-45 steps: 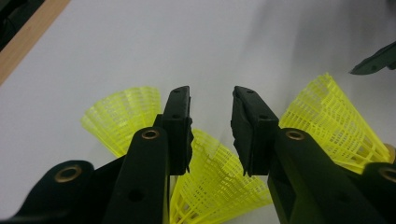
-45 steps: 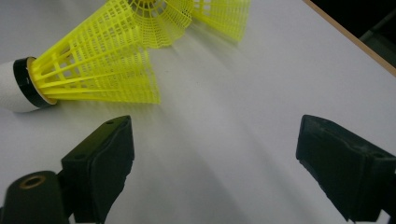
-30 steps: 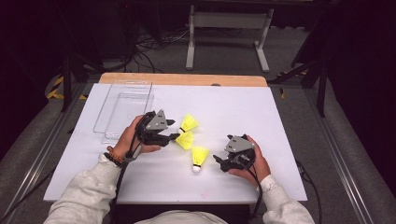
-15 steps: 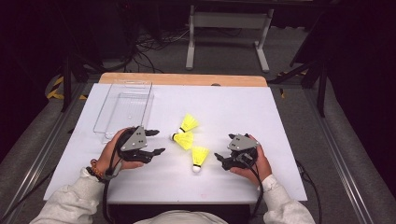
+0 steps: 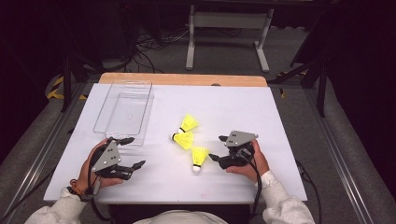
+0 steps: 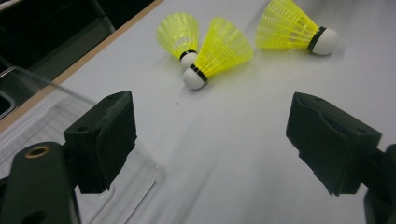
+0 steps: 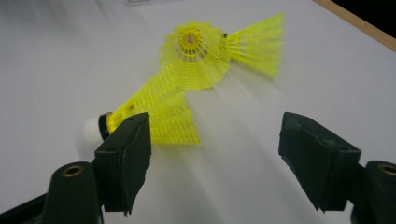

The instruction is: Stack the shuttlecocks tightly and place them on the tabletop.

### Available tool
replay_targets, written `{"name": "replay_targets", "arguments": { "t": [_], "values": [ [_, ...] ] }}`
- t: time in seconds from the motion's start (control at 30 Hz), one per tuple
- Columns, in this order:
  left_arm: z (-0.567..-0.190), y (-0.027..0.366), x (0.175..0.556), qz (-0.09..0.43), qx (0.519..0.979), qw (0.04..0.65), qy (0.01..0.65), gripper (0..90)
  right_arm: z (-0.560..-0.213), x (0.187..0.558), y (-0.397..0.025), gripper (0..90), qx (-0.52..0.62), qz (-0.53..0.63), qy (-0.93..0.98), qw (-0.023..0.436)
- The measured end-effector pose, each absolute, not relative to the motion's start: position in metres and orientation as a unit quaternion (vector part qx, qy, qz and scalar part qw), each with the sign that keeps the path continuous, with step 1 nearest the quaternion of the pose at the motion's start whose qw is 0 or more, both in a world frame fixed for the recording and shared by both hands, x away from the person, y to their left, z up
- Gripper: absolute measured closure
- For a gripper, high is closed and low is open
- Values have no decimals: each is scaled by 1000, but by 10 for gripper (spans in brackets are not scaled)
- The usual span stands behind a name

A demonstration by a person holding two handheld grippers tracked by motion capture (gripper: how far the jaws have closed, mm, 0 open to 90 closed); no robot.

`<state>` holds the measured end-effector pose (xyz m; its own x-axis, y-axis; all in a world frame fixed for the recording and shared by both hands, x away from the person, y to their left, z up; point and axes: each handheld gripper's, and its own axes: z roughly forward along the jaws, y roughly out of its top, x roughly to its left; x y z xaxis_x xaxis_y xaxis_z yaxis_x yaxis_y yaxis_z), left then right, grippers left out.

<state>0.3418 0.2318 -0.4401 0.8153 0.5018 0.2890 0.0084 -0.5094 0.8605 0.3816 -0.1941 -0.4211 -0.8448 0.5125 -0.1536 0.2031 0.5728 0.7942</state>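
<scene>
So there are three yellow shuttlecocks lying in a loose cluster around the middle of the table [image 5: 280, 112], a bit toward the near edge. The nearest shuttlecock [image 5: 199, 157] lies with its white cork pointing at the near edge, the middle shuttlecock [image 5: 184, 138] is just beside it, and the far shuttlecock [image 5: 189, 123] touches that one. The right gripper [image 5: 215, 158] sits just to the right of the nearest one, jaws spread wide with nothing in them. The left gripper [image 5: 132, 151] is well apart near the table's near-left corner, jaws also wide and empty. A clear plastic tray [image 5: 123, 112] lies along the left edge, just beyond the left gripper.
</scene>
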Motion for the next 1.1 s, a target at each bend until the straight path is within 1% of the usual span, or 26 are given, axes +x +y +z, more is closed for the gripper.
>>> {"name": "replay_targets", "arguments": {
  "t": [0.17,0.3,0.4,0.6,1.1],
  "values": [
    [-447,256,328,260,820,475,185,80,-419,384,-178,317,172,398,887,160],
    [-450,279,321,255,803,493,218,65,-420,390,-165,318,162,382,897,151],
    [-450,288,318,259,796,499,224,60,-421,396,-161,329,161,377,901,142],
    [-451,287,318,261,797,499,220,58,-425,402,-159,329,169,375,903,127],
    [-451,282,320,256,800,501,206,60,-429,404,-163,339,186,384,896,121]
  ]
}}
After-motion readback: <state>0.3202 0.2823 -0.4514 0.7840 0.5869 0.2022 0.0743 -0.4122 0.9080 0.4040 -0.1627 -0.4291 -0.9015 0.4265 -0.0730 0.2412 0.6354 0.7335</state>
